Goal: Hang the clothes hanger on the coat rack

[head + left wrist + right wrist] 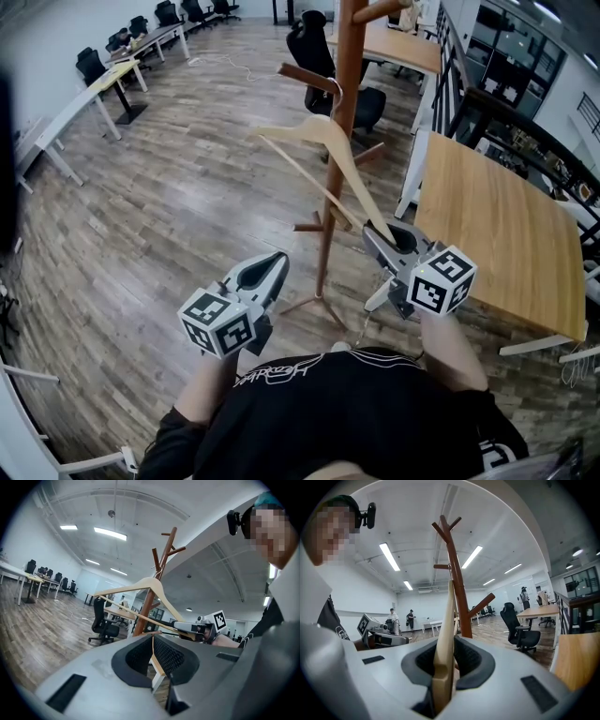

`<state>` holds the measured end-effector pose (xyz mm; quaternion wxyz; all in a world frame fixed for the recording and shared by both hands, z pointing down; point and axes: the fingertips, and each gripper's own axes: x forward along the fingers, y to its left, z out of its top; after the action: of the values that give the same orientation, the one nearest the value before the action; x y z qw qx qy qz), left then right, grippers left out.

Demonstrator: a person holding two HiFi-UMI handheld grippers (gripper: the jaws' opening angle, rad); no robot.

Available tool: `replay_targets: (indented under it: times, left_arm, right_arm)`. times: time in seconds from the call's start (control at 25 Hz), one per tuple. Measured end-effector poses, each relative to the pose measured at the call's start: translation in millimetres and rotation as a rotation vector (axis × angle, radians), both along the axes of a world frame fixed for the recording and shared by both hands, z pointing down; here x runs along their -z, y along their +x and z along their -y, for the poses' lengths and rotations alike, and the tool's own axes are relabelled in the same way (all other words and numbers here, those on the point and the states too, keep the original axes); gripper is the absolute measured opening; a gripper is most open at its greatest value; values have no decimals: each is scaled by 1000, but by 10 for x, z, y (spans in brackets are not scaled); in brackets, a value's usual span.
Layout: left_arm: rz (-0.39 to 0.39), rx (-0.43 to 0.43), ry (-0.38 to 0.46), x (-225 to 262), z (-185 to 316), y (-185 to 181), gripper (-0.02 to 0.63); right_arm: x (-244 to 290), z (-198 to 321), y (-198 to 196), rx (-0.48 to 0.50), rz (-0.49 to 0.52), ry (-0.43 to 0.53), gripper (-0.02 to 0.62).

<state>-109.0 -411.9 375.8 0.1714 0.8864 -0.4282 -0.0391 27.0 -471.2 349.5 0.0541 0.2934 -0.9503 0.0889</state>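
Note:
A light wooden clothes hanger (323, 150) slants up toward the brown coat rack (345, 103). Its metal hook (335, 94) is right beside a dark peg (302, 74); I cannot tell whether it rests on the peg. My right gripper (389, 234) is shut on the hanger's lower right end. In the right gripper view the hanger (444, 644) stands edge-on between the pads, with the coat rack (457, 588) straight behind it. My left gripper (279, 261) hangs to the left of the pole, shut and with nothing in it. The left gripper view shows the hanger (150, 585) and the right gripper (192, 629).
A wooden table (497, 234) stands close on the right, beside the right gripper. A black office chair (323, 66) is behind the rack, and more desks and chairs (122, 66) line the far left. The rack's feet (314, 305) spread over the wood floor just ahead of me.

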Motion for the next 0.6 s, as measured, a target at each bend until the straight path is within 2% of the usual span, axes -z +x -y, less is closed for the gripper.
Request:
replay_targets:
  times: [0.2,0.4,0.6]
  left_arm:
    - [10,-14,25,73,-45,10,14]
    - [33,-57,49,164,-152,48,14]
    - [39,-85,50,97,-283,30,14]
  right_arm:
    - [16,-54,31,-23,4,16,66]
    - [100,-181,92,-65,16,54,196]
    - [135,-386,200,-124,62,79,235]
